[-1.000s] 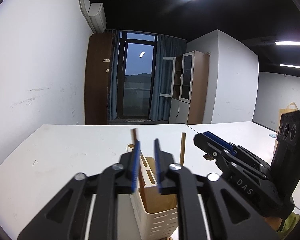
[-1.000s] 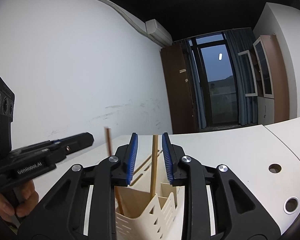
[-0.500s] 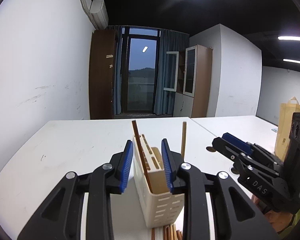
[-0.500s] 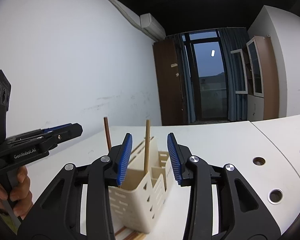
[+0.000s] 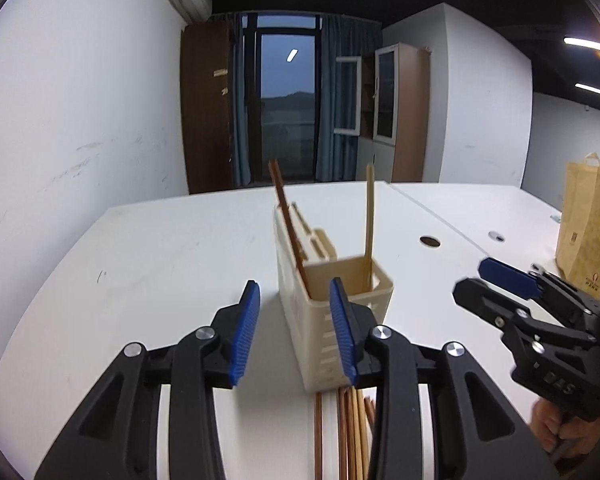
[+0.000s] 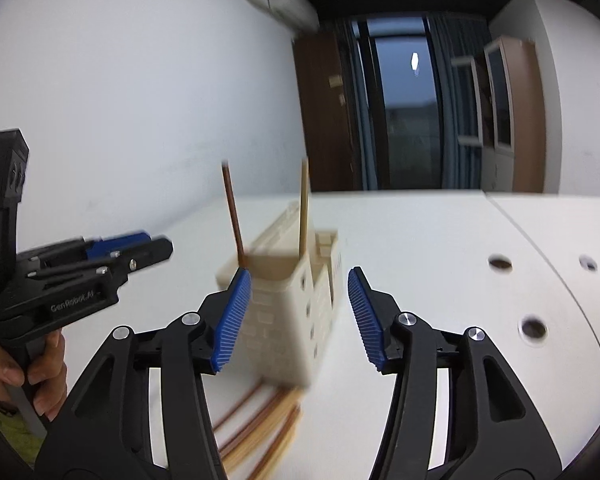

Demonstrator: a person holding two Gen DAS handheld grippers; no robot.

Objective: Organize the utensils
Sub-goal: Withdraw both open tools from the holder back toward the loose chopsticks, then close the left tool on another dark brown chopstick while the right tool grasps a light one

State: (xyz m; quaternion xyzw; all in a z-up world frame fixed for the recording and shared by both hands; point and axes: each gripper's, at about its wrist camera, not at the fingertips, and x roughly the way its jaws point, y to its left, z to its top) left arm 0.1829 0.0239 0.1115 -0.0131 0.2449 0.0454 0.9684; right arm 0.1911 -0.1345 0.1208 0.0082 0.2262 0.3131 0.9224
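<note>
A cream utensil holder [image 5: 332, 312] stands on the white table [image 5: 160, 260]. A dark brown chopstick [image 5: 288, 224] leans in it and a light chopstick [image 5: 369, 216] stands in it, both free. My left gripper [image 5: 295, 286] is just short of the holder; its jaws are opening and the pads touch nothing. The right gripper [image 5: 473, 279] shows at the right. In the right wrist view my right gripper [image 6: 299, 275] frames the holder [image 6: 292, 320] from a short distance; its jaws are opening, with nothing between them. Several loose chopsticks [image 6: 260, 432] lie before the holder.
A brown paper bag [image 5: 584, 232] stands at the table's far right. Round cable holes [image 6: 500, 263] dot the right half of the table. A white wall runs along the left side. The left gripper [image 6: 160, 242], in a person's hand, is at the left.
Both grippers have let go of their chopsticks, widened and drawn back from the holder. The two chopsticks now stand in it on their own. The loose chopsticks have come into view.
</note>
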